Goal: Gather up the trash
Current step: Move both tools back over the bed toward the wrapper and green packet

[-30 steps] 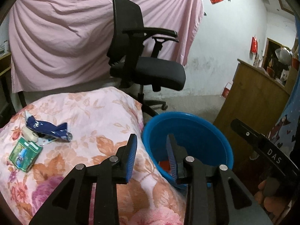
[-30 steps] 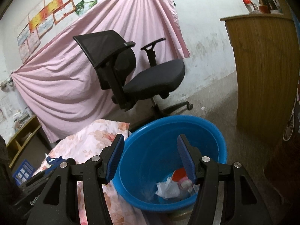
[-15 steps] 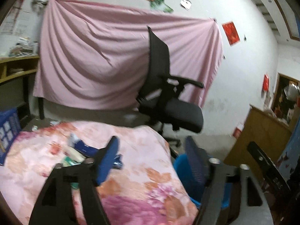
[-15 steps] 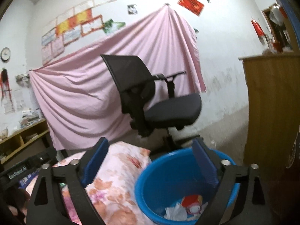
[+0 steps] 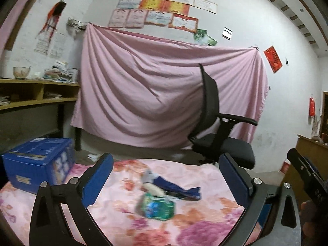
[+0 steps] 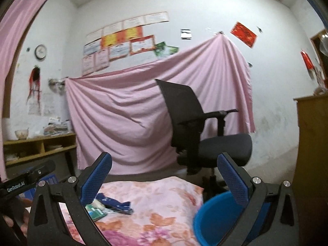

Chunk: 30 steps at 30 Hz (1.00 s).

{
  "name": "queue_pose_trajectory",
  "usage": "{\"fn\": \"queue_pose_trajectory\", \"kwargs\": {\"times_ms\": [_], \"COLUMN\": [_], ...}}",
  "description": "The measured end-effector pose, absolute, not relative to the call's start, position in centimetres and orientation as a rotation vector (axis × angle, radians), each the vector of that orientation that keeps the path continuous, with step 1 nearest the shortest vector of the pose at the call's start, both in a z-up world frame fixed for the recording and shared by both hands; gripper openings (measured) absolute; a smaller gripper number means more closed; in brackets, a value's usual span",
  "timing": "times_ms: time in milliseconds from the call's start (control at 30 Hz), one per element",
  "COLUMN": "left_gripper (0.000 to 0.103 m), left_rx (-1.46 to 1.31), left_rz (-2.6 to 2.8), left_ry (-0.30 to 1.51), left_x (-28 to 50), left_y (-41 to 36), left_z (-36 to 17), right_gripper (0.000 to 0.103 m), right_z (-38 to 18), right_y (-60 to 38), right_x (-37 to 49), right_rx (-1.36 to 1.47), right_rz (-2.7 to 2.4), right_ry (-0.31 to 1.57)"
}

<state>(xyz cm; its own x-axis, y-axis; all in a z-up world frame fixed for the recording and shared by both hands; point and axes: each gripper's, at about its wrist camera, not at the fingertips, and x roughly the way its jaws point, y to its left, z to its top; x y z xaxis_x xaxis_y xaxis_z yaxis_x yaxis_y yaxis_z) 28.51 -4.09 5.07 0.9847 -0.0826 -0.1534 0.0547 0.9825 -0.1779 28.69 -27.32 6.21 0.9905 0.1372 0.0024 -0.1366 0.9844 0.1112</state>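
Observation:
Trash lies on a pink floral cloth (image 5: 205,176): a green packet (image 5: 155,207), a dark blue wrapper (image 5: 178,189) and a small white piece (image 5: 152,189). My left gripper (image 5: 166,162) faces this pile from a short way off. Its jaws are opening wide and nothing is between them. The right gripper (image 6: 164,160) also stands open and holds nothing. In its view the blue wrapper (image 6: 115,203) and green packet (image 6: 96,212) lie low on the left. The blue basin (image 6: 213,215) is low on the right, partly hidden by the right finger.
A black office chair (image 5: 219,139) stands behind the cloth, in front of a hanging pink sheet (image 5: 153,94). A blue carton (image 5: 39,170) sits at the cloth's left edge, with wooden shelves (image 5: 37,94) beyond. A wooden cabinet (image 6: 313,143) stands on the right.
Both grippers opened wide and swung left, away from the blue basin toward the trash on the cloth. The basin has left the left wrist view.

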Motion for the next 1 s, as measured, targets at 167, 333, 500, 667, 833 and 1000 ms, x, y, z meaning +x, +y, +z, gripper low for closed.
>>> {"fn": "queue_pose_trajectory", "kwargs": {"times_ms": [167, 333, 500, 667, 833, 1000], "left_gripper": [0.101, 0.101, 0.101, 0.1, 0.083, 0.051], "left_rx": [-0.161, -0.158, -0.125, -0.109, -0.141, -0.196], "left_rz": [-0.031, -0.028, -0.063, -0.085, -0.159, -0.227], "left_ry": [0.144, 0.151, 0.257, 0.406, 0.542, 0.664], "left_x": [27.8, 27.5, 28.9, 31.8, 34.2, 35.9], "left_y": [-2.0, -0.5, 0.0, -0.4, -0.4, -0.5], "left_z": [3.7, 2.3, 1.6, 0.7, -0.5, -2.0], "right_gripper": [0.103, 0.103, 0.103, 0.103, 0.103, 0.09], "right_z": [5.8, 4.9, 3.9, 3.4, 2.6, 1.4], "right_y": [-24.4, -21.7, -20.4, -20.5, -19.9, -18.5], "right_x": [29.3, 30.1, 31.2, 32.4, 34.1, 36.5], "right_rx": [0.064, -0.01, -0.058, -0.053, -0.074, -0.111], "right_rz": [0.182, 0.215, 0.216, 0.215, 0.227, 0.266], "right_ry": [0.015, 0.048, 0.119, 0.199, 0.3, 0.427]}}
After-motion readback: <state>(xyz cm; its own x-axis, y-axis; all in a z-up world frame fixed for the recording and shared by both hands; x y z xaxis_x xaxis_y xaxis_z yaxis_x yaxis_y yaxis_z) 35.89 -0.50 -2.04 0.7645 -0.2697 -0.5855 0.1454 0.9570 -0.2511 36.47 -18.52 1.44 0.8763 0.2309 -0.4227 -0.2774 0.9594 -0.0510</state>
